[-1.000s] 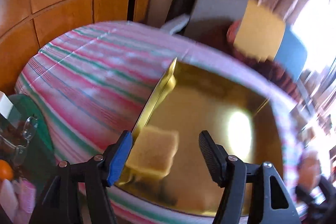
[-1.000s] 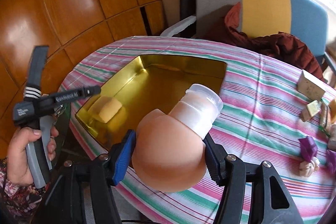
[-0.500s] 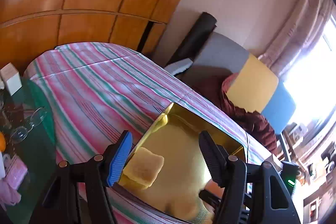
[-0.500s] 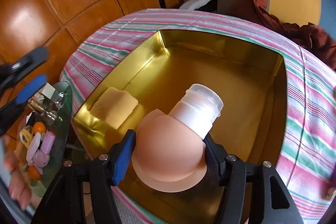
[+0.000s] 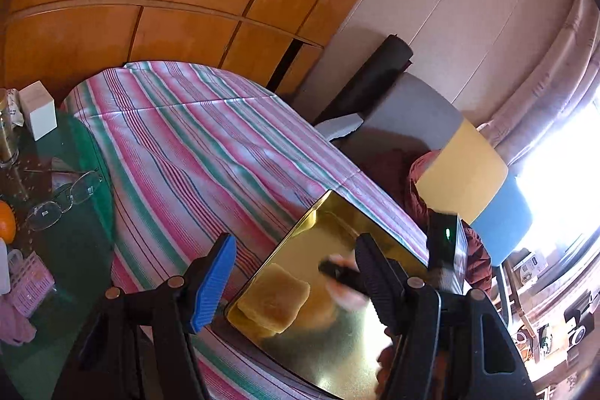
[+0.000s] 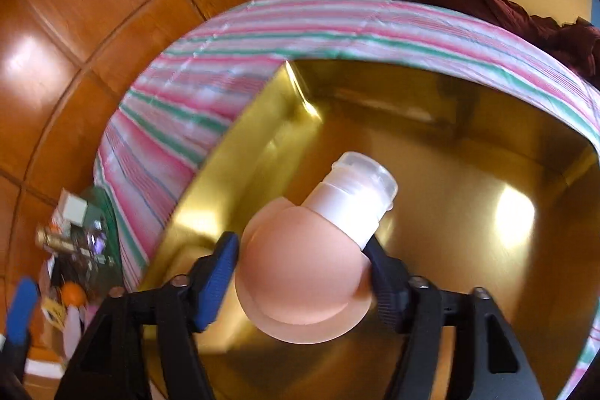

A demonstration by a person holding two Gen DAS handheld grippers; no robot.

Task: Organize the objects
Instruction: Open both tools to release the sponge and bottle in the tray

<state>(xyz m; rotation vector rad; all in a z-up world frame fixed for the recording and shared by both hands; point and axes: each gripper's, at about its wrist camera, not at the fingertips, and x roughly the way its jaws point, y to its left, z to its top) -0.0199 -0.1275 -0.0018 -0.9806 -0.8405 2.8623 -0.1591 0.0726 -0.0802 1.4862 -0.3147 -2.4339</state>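
- Your right gripper (image 6: 302,274), jaws just widening around the peach bottle (image 6: 311,268), hangs over the gold tray (image 6: 487,212), cap pointing away.
- Left gripper (image 5: 296,272) gapes empty.

Lower centre of my right view: the peach bottle (image 6: 303,272) fills my right tongs (image 6: 300,272). Gold tray (image 6: 555,306) floor at right lies bare; its walls hem the sides.
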